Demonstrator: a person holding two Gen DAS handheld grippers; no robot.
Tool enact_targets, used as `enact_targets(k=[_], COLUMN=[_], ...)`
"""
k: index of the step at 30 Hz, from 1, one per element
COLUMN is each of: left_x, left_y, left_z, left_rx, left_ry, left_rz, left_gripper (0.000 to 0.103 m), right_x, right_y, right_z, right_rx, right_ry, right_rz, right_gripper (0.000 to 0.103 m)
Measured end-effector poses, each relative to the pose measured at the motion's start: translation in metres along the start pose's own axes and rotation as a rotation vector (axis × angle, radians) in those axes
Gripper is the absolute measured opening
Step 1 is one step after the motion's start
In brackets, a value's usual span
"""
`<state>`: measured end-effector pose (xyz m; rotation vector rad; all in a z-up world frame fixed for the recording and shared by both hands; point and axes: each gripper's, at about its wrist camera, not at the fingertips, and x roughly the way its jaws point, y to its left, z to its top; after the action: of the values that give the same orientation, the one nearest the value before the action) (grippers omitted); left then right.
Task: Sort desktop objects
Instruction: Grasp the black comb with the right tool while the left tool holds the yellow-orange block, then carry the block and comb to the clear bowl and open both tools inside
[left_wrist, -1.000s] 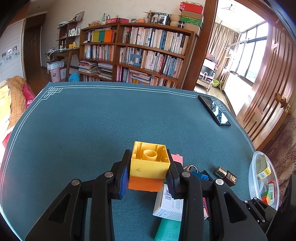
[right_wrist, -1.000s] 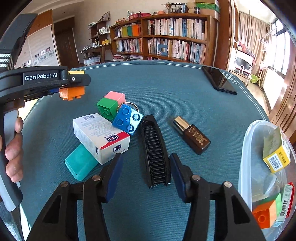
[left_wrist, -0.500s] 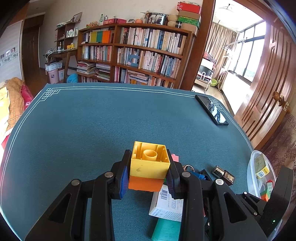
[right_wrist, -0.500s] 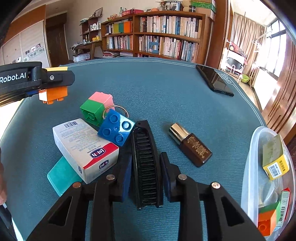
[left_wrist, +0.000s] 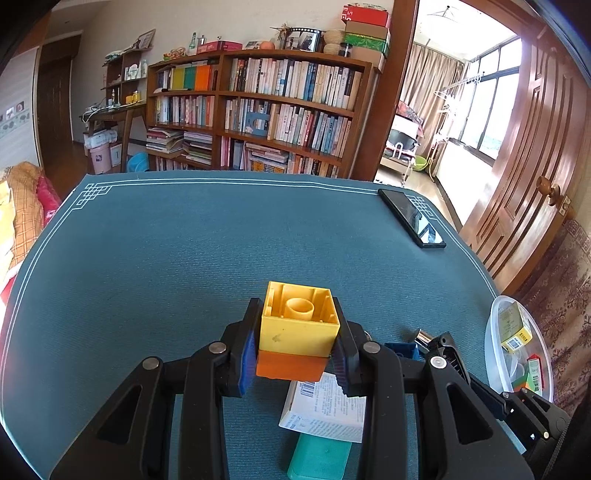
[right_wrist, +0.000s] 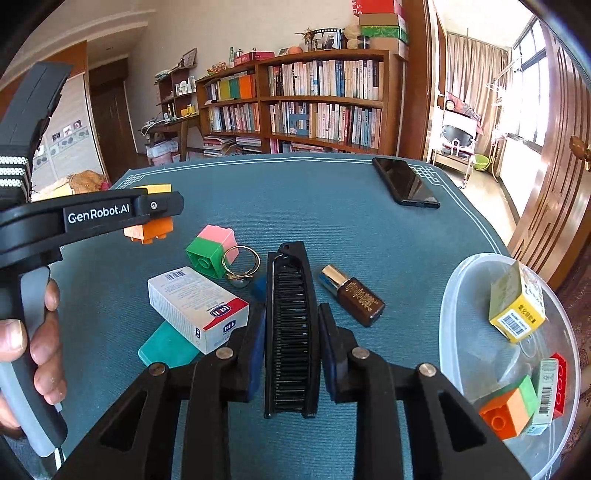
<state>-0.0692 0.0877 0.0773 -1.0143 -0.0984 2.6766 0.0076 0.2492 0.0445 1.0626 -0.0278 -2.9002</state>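
Observation:
My left gripper (left_wrist: 295, 354) is shut on a yellow-and-orange toy brick (left_wrist: 297, 334) and holds it above the teal mat; it also shows in the right wrist view (right_wrist: 149, 229). My right gripper (right_wrist: 291, 332) is shut on a black folding comb (right_wrist: 291, 325), lifted off the mat. On the mat lie a white medicine box (right_wrist: 197, 308), a teal case (right_wrist: 166, 347), a green-and-pink brick (right_wrist: 212, 251), a key ring (right_wrist: 242, 264) and a brown bottle (right_wrist: 352, 295). A blue brick (left_wrist: 400, 350) is mostly hidden behind the comb.
A clear plastic tub (right_wrist: 461, 295) at the right edge holds a yellow box, an orange-and-green brick and a red brick. A black phone (right_wrist: 406, 182) lies at the far right of the mat. A bookcase stands behind the table, a wooden door at the right.
My right gripper moved forward around the comb, shut on it and lifted it. The blue brick is now mostly hidden. My left gripper keeps holding its brick, slightly shifted.

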Motion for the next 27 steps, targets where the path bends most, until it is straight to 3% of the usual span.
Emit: enact_targets(k=[22,27], left_x=[-0.009,-0.010], left_y=[-0.074,-0.087], left_z=[-0.013,-0.019], left_rx=[0.174,0.177], left_ry=[-0.007,0.016], left_rz=[-0.081,-0.165], left_gripper=[0.037,0.037], right_x=[-0.054,-0.063], right_y=[-0.073,-0.093], right_z=[-0.009,-0.011], right_rx=[0.162,0.204], right_ry=[-0.075,-0.089], right_rz=[-0.095,-0.130], right_gripper=[0.030,0.030])
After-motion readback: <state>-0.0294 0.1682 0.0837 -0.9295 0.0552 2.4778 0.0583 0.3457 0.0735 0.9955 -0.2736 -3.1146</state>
